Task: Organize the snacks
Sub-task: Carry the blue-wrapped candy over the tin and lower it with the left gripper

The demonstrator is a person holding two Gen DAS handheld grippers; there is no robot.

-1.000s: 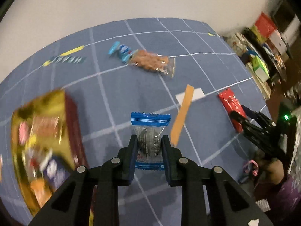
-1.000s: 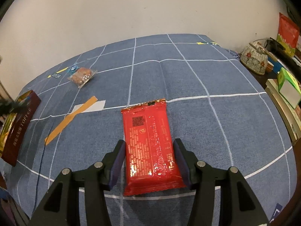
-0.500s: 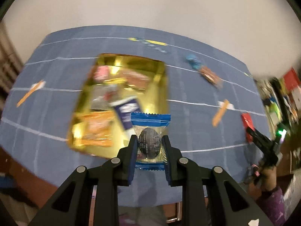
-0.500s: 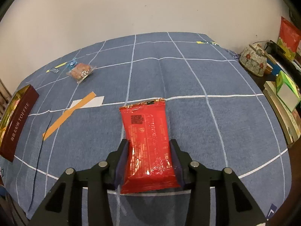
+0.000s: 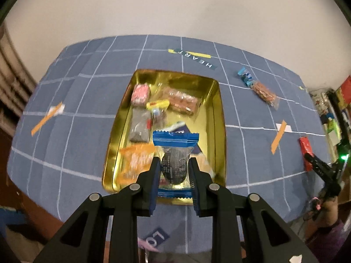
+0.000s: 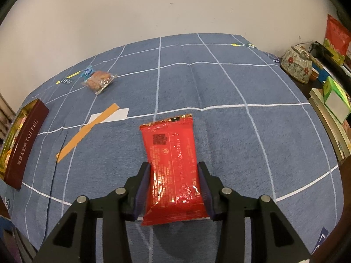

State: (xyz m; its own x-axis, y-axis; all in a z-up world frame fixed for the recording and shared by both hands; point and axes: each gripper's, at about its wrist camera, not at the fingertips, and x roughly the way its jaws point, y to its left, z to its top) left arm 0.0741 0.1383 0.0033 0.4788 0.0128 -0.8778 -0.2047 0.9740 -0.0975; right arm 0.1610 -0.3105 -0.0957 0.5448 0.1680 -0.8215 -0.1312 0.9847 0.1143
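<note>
Swung across from open blue desk (image 5: 72, 131) to a spot above the near end of the gold tin (image 5: 216, 114), with the left tongs (image 5: 173, 161) tilted steeply down and pinched as tight as possible on the blue-wrapped snack (image 5: 175, 151). Gripped by its dark middle, standing upright, clear of the sweets already lying in the tin. So, by judgement, carrying over for this piece: only lowering a little and letting go left, preferably over the bare gold patch at the near right and not on top of the orange packet (image 5: 136, 160) at the near left. On the other side, narrowed in the last second from a loose straddle to a firm squeeze: right tongs (image 6: 173, 166) now closed partway on the long sides of the red packet (image 6: 170, 149), pressing hard enough to crinkle the foil near the bottom corner. Apparently not yet lifted off the desk, though hard to tell from this angle; otherwise no shift in place. Likely next in line for the tin, visible far off at the left edge of the right wrist view beside its dark red lid wall marked TOFFEE (image 6: 26, 151). Still waiting out on the cloth near the far edge: a clear packet of orange-brown biscuits (image 6: 98, 81), touching a small blue sweet, well apart from both tongs.
</note>
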